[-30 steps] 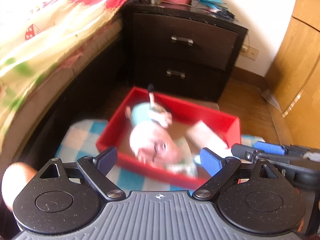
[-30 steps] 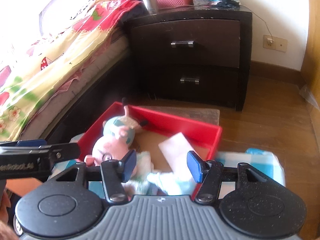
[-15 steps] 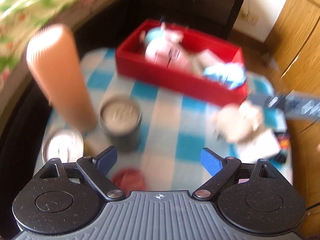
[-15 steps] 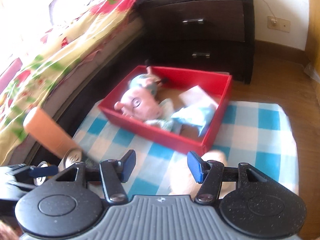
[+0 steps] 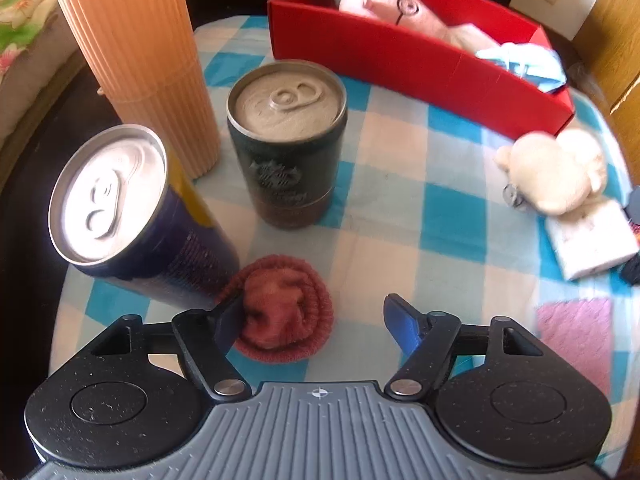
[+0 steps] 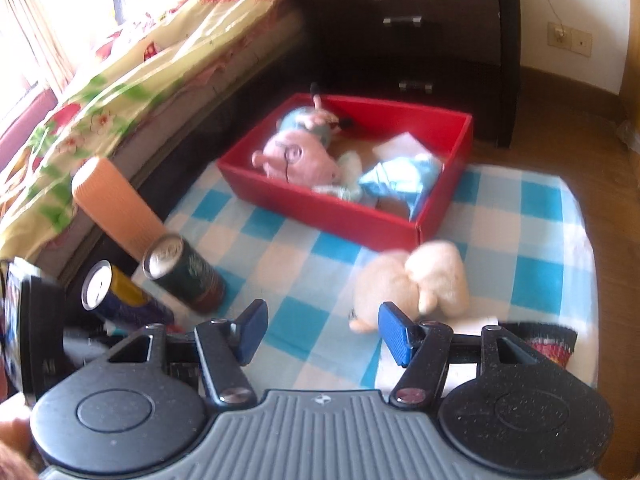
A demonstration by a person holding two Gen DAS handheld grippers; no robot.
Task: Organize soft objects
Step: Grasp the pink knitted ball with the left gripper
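Observation:
A red box (image 5: 400, 56) (image 6: 340, 216) on the blue-checked cloth holds a pink pig plush (image 5: 396, 12) (image 6: 296, 156) and a light blue cloth (image 5: 524, 64) (image 6: 400, 180). A rolled red knit sock (image 5: 284, 312) lies on the cloth just inside the left finger of my open left gripper (image 5: 312, 320). A cream plush (image 5: 556, 172) (image 6: 412, 284) lies in front of the box, just beyond the right finger of my open, empty right gripper (image 6: 320, 328).
A ribbed orange cylinder (image 5: 136, 56) (image 6: 116, 208), a dark green can (image 5: 288, 140) (image 6: 184, 276) and a blue-yellow can (image 5: 132, 220) (image 6: 120, 300) stand at the left. A white packet (image 5: 592, 240) and a pink cloth (image 5: 576, 332) lie right. Bed and dark nightstand (image 6: 416, 40) stand behind.
Both grippers pulled back and down from the red box. The left one now sits low over the red sock by the cans; the right one is near the cream plush.

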